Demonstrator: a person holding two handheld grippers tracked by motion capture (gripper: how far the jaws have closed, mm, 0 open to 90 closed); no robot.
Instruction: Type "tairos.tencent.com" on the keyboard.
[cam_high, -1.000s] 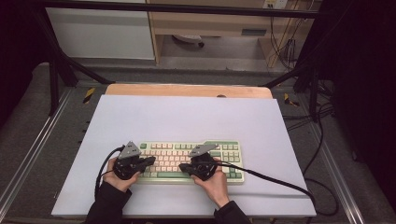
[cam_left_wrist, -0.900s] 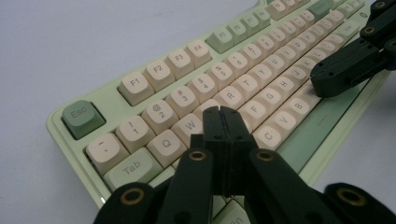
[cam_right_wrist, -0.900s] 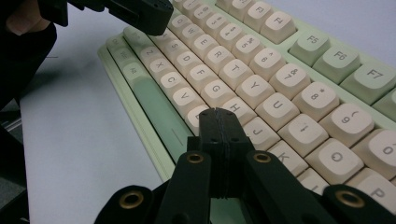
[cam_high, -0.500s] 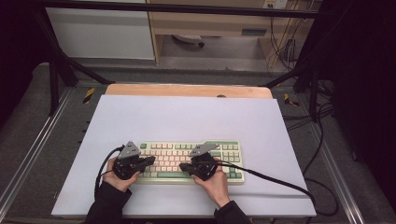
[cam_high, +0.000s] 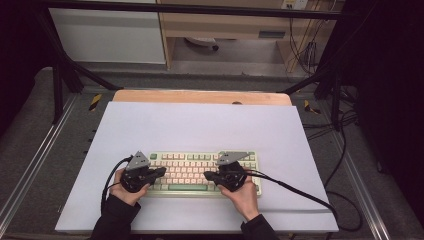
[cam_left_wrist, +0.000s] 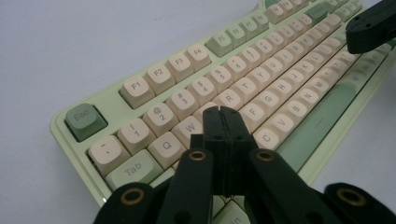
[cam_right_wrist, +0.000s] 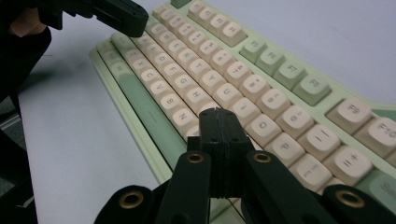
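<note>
Since a moment ago my right gripper (cam_high: 207, 176) has slid a little along the keyboard (cam_high: 200, 170), while my left gripper (cam_high: 161, 171) sits where it was. That pale green keyboard with cream keys lies on the near half of the white table sheet (cam_high: 200, 125), its long side running across in front of me. Both sets of jaws are pressed together with nothing between them: in the left gripper view the closed tips (cam_left_wrist: 223, 114) hover over the letter rows near W and R, and in the right gripper view the closed tips (cam_right_wrist: 217, 116) hang over the keys right of the home row. My hands come in from the near edge, wrists low, each gripper angled inward toward the middle of the board. Beyond the keyboard the sheet runs bare to the wooden strip (cam_high: 200, 96) at the far edge, with room on both sides too.
</note>
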